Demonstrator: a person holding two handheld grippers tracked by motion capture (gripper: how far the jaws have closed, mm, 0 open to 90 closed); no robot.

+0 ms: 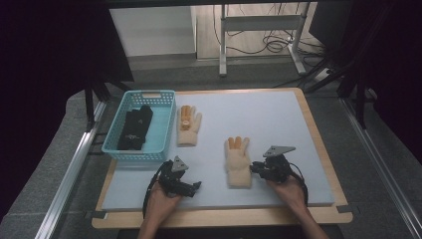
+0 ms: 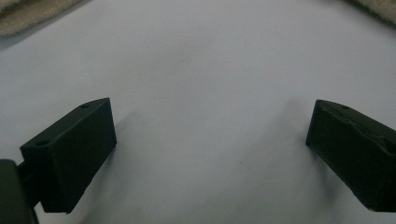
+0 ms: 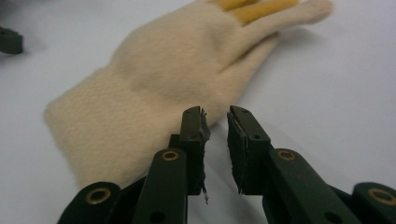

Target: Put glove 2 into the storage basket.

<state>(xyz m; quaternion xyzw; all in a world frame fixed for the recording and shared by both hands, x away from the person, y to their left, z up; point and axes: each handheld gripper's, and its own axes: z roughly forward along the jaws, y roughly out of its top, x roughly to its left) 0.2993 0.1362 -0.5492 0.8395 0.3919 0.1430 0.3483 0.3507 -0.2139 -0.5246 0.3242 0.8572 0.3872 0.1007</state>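
Here the right gripper [image 1: 258,168], jaws nearly together on nothing, sat at the glove [image 1: 237,162] near the mat's [image 1: 278,119] front edge; the glove lay just left, fingers pointing away. The left gripper [image 1: 191,186], jaws apart, idled farther off

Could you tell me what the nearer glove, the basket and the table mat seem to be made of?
The nearer glove looks like soft cream fleece or knit: its surface is fuzzy and matte, with orange-yellow fingers. The basket appears to be moulded light-blue plastic, judging by its slotted walls and smooth rim. The table mat seems a pale, matte foam or padded sheet, though its look leaves that open.
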